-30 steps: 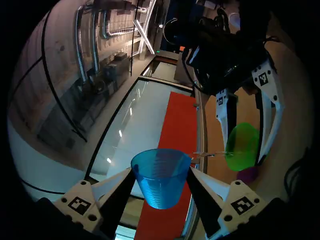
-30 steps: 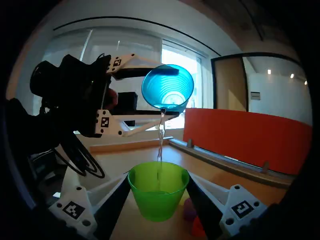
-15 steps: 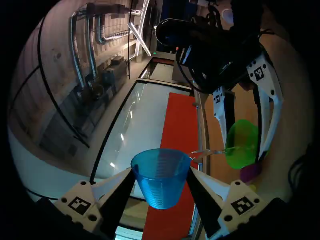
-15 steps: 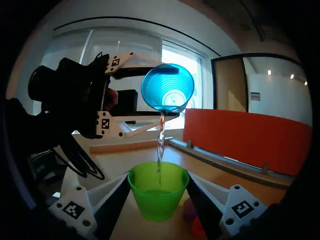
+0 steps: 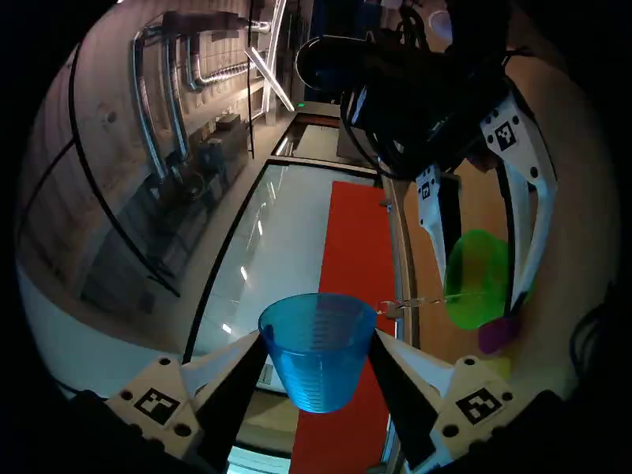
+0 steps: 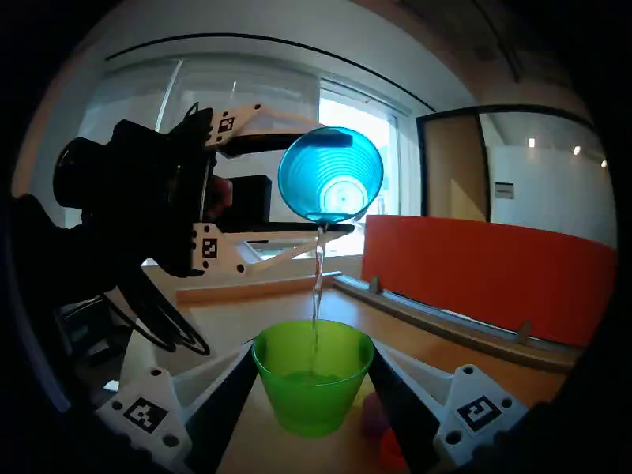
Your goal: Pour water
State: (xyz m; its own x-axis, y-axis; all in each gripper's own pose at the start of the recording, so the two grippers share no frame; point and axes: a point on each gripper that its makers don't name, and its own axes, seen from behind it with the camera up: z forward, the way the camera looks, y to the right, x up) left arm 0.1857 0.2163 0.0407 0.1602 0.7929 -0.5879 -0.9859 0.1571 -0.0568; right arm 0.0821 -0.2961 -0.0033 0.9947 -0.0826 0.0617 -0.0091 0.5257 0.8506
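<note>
Tilted blue cup lip clear above green cup rim

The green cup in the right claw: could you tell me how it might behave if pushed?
The green cup looks like thin translucent plastic, so probably light and squeezable. Water pooling inside likely steadies it but may slosh. Its narrower base could tip if pushed high.

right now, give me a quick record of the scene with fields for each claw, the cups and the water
left claw: shut on blue cup, cup tipped with its mouth toward the green cup
right claw: shut on green cup, cup upright, below the blue cup
water: thin stream from the blue cup's lower lip into the green cup
green cup fill: some water in the bottom, well short of the rim
stage: pour under way
</note>
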